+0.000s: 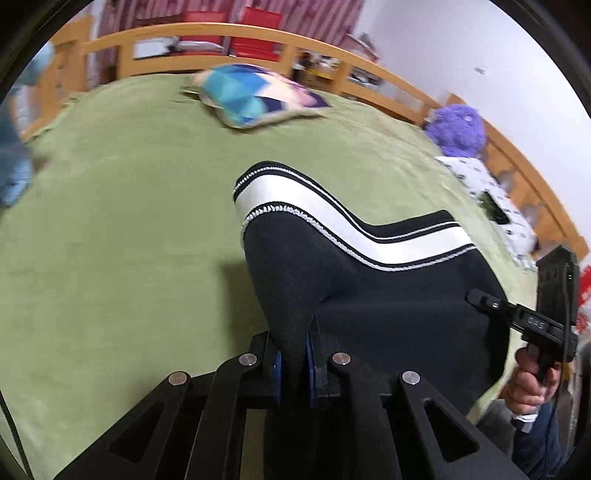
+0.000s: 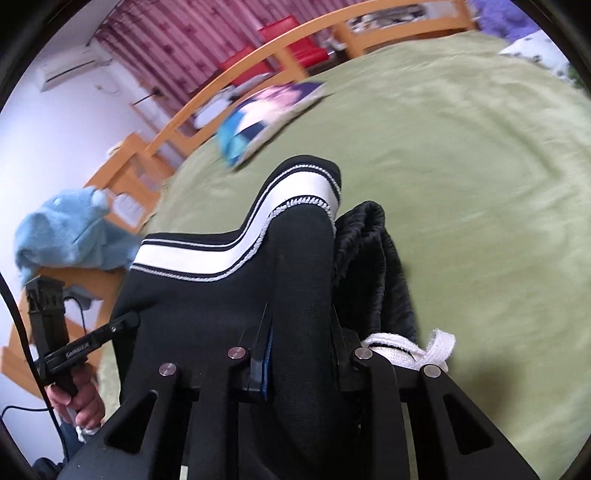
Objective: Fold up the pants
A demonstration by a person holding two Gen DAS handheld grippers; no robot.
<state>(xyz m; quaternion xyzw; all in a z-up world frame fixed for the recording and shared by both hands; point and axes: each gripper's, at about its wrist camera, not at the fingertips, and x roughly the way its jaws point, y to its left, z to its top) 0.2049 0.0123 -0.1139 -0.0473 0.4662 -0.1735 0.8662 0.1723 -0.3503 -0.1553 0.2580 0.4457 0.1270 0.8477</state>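
Observation:
Black pants (image 1: pixel 388 295) with a white side stripe hang stretched between both grippers above a green bed (image 1: pixel 110 240). My left gripper (image 1: pixel 293 354) is shut on one black edge of the pants. My right gripper (image 2: pixel 299 350) is shut on the other edge of the pants (image 2: pixel 221 295); it also shows in the left wrist view (image 1: pixel 476 295) at the right. The left gripper shows in the right wrist view (image 2: pixel 133 319) at the left. The gathered waistband (image 2: pixel 373 266) and white drawstring (image 2: pixel 424 350) hang beside the right gripper.
A patterned cushion (image 1: pixel 255 96) lies on the far part of the bed. A purple plush (image 1: pixel 458 129) and a white printed cloth (image 1: pixel 491 199) sit at the right edge. A blue plush (image 2: pixel 70 232) sits at the left. A wooden rail (image 1: pixel 258 33) bounds the bed.

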